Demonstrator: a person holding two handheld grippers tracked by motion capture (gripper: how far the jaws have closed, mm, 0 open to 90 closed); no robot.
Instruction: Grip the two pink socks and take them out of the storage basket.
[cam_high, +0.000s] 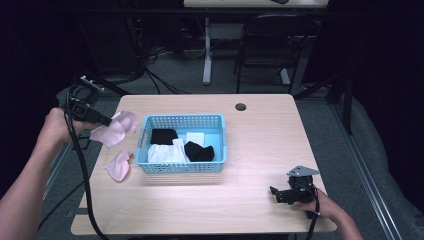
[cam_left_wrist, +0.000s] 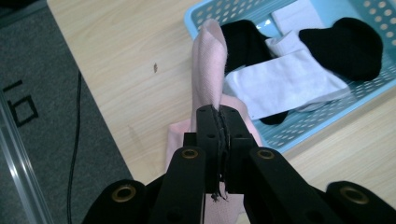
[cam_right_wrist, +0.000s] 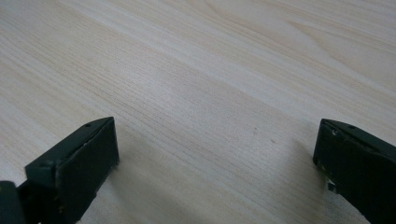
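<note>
My left gripper (cam_high: 107, 121) is shut on a pink sock (cam_high: 116, 129), which hangs above the table's left side beside the blue basket (cam_high: 182, 167). In the left gripper view the jaws (cam_left_wrist: 222, 126) pinch the pink sock (cam_left_wrist: 208, 60), whose free end rises toward the basket (cam_left_wrist: 303, 128). A second pink sock (cam_high: 119, 166) lies flat on the table left of the basket. Black socks (cam_high: 200, 151) and white socks (cam_high: 167, 153) lie in the basket. My right gripper (cam_high: 274, 194) rests low at the table's front right, open, with bare wood between its jaws (cam_right_wrist: 215, 154).
The wooden table (cam_high: 250, 150) has a round cable hole (cam_high: 241, 107) at the back. A black cable (cam_high: 82, 170) trails from the left gripper over the table's left edge. A chair (cam_high: 270, 45) and a table leg (cam_high: 207, 50) stand behind on the grey floor.
</note>
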